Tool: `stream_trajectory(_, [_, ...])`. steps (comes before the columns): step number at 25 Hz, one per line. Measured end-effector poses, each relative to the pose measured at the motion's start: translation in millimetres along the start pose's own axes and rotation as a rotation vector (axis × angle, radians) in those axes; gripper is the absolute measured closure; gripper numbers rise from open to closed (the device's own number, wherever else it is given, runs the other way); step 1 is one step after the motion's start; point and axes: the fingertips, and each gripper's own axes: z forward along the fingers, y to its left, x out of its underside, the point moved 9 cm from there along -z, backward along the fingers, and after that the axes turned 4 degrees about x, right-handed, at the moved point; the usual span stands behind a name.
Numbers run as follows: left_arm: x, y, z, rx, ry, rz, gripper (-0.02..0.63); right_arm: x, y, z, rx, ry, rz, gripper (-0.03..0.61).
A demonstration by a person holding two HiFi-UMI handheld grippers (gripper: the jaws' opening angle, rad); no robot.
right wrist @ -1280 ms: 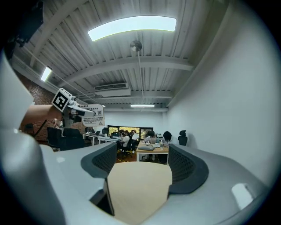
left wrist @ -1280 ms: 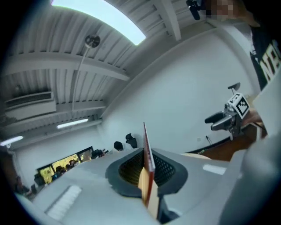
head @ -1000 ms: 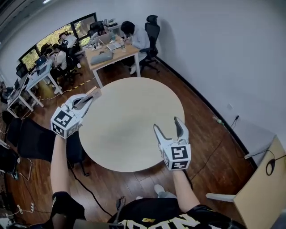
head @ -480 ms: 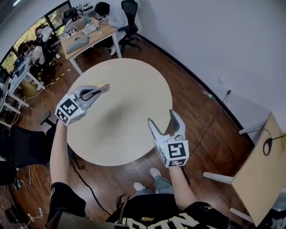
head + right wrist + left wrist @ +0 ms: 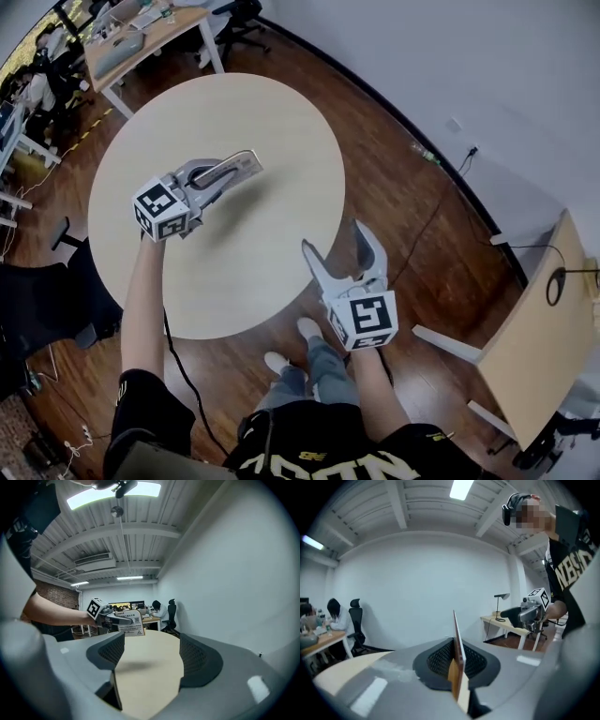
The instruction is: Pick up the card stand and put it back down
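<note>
Item: card stand [image 5: 130, 626], a thin flat panel with one printed face bearing lines of text and a small square code. Location: held off the round worktop [image 5: 187, 281], above its left half, with a soft shadow on the surface beneath it. Holder: left tool [image 5: 236, 170], jaws closed flat on the panel's two faces, with the panel running out past the tips. Right tool [image 5: 333, 236]: jaws spread wide, nothing between them but bare worktop, hovering at the near right edge of the worktop. Handling, by judgement: light and stiff. The faces look smooth, so a pinch at one end may let it pivot or slide. The thin edge would probably chip or bend if set down hard. The best hold is across the two broad faces, low and near the foot, so it can be stood upright on release. Whether it has a separate foot or base cannot be told. Views: the left gripper view shows the panel edge-on, a narrow tan and pale strip centred between the dark pads, which confirms the grip but hides the print. The right gripper view alone shows the printed face and the gap under the panel. The head view alone shows both tools over the worktop.
</note>
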Motion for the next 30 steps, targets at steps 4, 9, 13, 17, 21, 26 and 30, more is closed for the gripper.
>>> stream_trajectory(4, [50, 6, 47, 0.035, -0.065, -0.124, 0.597, 28, -19, 5, 0.02, 0.057, 0.015, 0.216])
stream_trajectory(9, [111, 4, 91, 0.042, -0.064, -0.234, 0.597, 62, -25, 16, 0.005, 0.13, 0.033, 0.216])
stream_trajectory(13, [148, -2, 120, 0.034, 0.001, -0.267, 0.597, 83, -29, 27, -0.011, 0.181, 0.048, 0.216])
stream_trajectory(17, [181, -6, 139, 0.028, 0.037, -0.317, 0.595, 94, -33, 27, -0.009, 0.211, 0.059, 0.216])
stream_trajectory(21, [188, -3, 142, -0.01, -0.016, -0.407, 0.431, 97, -33, 26, -0.022, 0.229, 0.05, 0.216])
stream_trajectory(26, [170, -6, 107, -0.097, -0.049, -0.454, 0.355, 81, -24, 28, -0.038, 0.218, 0.055, 0.216])
stream_trajectory(30, [131, -7, 58, -0.188, -0.071, -0.411, 0.304, 50, -5, 33, -0.078, 0.164, 0.049, 0.216])
